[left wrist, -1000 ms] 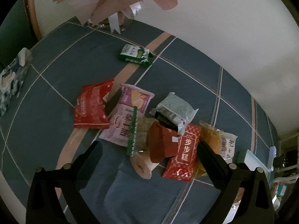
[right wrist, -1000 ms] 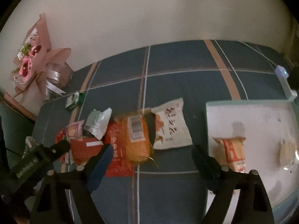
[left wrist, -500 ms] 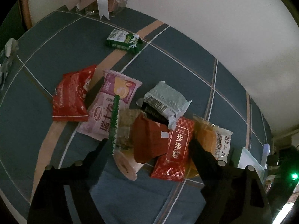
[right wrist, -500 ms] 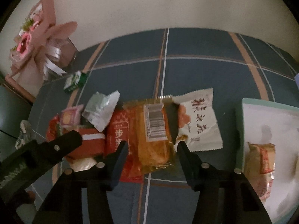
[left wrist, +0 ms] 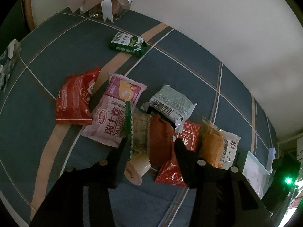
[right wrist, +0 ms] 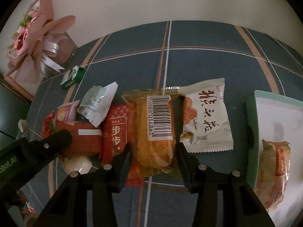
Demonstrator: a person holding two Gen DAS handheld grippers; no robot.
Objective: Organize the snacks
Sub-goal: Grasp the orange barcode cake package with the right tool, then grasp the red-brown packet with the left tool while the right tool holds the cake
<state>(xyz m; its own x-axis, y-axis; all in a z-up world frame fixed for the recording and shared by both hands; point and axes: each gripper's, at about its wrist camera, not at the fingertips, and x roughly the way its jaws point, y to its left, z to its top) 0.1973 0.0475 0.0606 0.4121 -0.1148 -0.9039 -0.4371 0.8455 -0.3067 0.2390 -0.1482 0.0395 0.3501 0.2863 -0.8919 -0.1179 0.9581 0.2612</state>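
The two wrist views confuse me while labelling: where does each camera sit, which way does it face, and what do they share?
Left wrist: on the left hand-held gripper, facing steeply down at the snack pile; jaws closing around a brick-red packet.
Right wrist: on the right hand-held gripper, facing down; jaws closing around an orange barcoded packet, with the left gripper alongside.
Shared: red packet with white characters, blue plaid tablecloth.
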